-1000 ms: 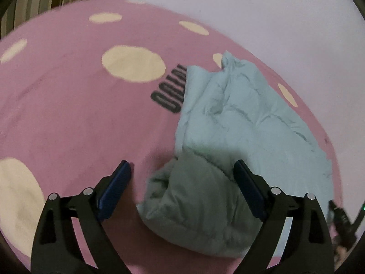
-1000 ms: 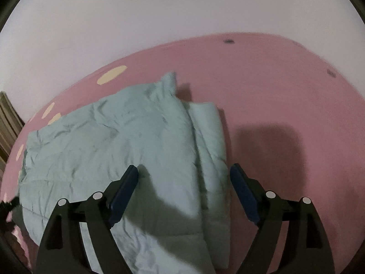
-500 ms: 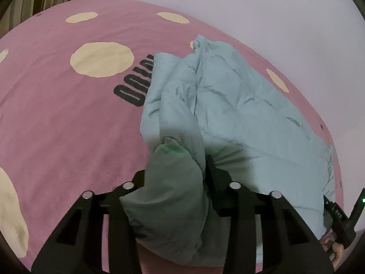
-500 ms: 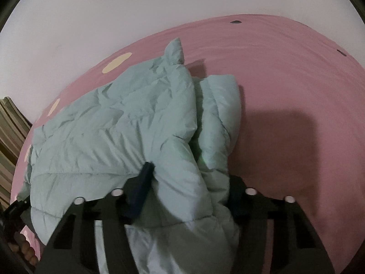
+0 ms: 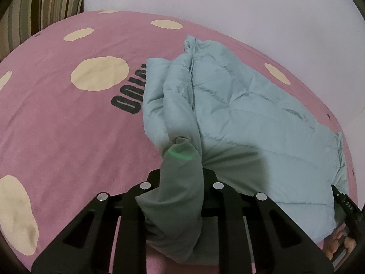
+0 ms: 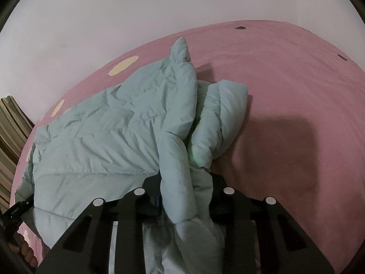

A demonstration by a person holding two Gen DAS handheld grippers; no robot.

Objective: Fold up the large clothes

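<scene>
A pale teal quilted puffer jacket (image 5: 246, 114) lies on a pink bedspread with cream dots (image 5: 68, 123). My left gripper (image 5: 181, 178) is shut on a bunched near corner of the jacket, and the fabric rises from the bed toward it. In the right wrist view the same jacket (image 6: 109, 137) spreads to the left. My right gripper (image 6: 184, 187) is shut on a thick fold at the jacket's other near corner. A folded sleeve (image 6: 219, 118) lies beside that fold. The fingertips of both grippers are hidden in the cloth.
A pale wall (image 5: 228, 6) runs behind the bed. A striped cushion or curtain (image 5: 41, 2) stands at the far left and also shows in the right wrist view (image 6: 11, 132). Black lettering (image 5: 127, 100) is printed on the bedspread. Bare pink bedspread (image 6: 296, 91) lies right of the jacket.
Both grippers were open over the jacket a second ago. They came down, shut on the near corners, and have since drawn the fabric up off the bed.
</scene>
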